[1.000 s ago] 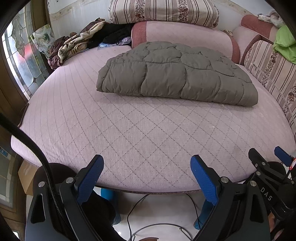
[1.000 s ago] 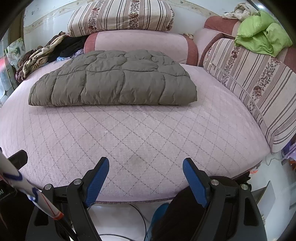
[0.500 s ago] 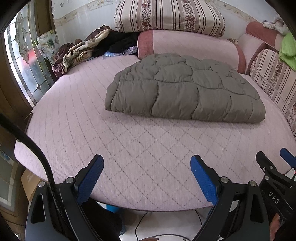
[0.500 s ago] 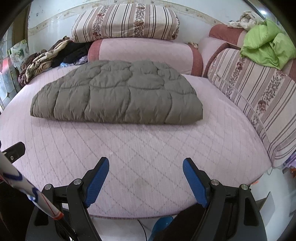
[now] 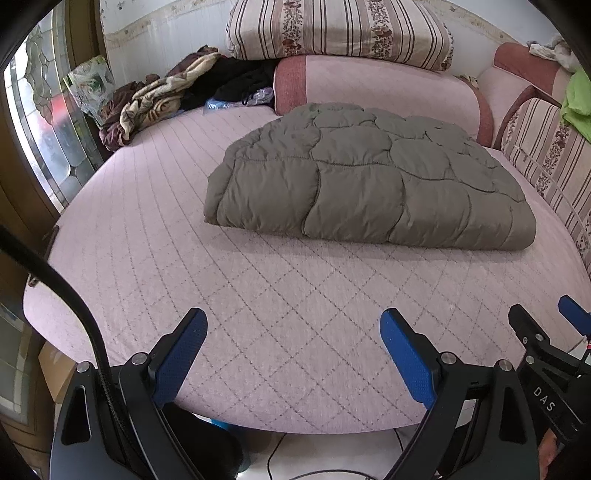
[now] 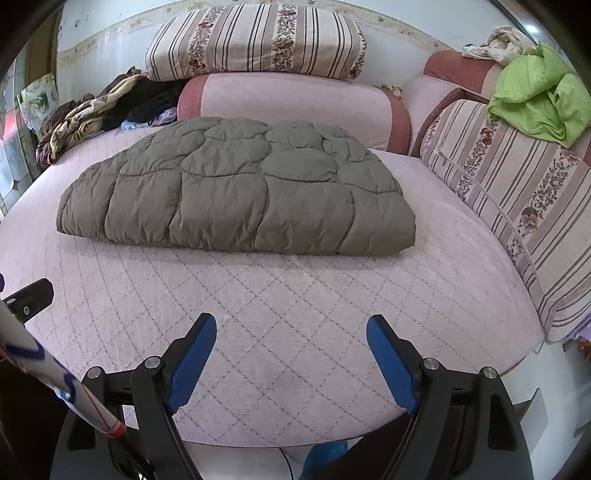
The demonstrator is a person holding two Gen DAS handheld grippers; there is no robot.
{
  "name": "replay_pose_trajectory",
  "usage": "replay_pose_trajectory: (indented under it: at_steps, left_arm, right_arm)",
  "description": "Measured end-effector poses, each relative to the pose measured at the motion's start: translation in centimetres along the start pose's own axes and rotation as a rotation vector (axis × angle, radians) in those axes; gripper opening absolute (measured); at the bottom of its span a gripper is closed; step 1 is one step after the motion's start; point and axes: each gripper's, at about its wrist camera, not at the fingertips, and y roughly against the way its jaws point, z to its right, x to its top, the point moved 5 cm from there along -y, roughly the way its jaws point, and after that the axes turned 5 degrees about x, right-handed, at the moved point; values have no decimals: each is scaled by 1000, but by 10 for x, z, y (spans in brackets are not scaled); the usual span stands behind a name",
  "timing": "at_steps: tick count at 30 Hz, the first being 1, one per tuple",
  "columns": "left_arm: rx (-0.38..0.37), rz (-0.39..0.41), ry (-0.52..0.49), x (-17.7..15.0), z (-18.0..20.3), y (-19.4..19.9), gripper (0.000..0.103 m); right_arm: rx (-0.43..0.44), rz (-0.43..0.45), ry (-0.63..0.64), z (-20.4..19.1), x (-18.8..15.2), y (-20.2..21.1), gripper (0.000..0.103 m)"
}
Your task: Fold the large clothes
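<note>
Olive-grey quilted padding: a puffy jacket (image 5: 369, 184) lay already doubled over at mid-bed in the left wrist view, far of the left gripper (image 5: 293, 354), well apart from it. Pink quilted mattress (image 5: 258, 295) bare between them. Left jaws stood wide apart, holding nothing. Heap of clothes (image 5: 162, 99) far left; striped cushion (image 5: 340, 33) far centre.

Right wrist view: jacket (image 6: 236, 192) far of the right gripper (image 6: 291, 358), whose jaws were likewise spread and empty. Green cloth (image 6: 535, 99) on the striped bolster (image 6: 517, 192), far right.

Judgement: garment light, soft, springy; shell likely slick, so layers may slide or puff open. Best hold looked like the near corners, one per gripper, pinching all the layers together.
</note>
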Motion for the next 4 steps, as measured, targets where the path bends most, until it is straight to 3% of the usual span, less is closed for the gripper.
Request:
replay_pose_trajectory:
  at_steps: [4]
  left_arm:
    - [2,-17,2,-3,0,-6,94]
  right_arm:
    - [0,-12,2,-1,-1,-5,87]
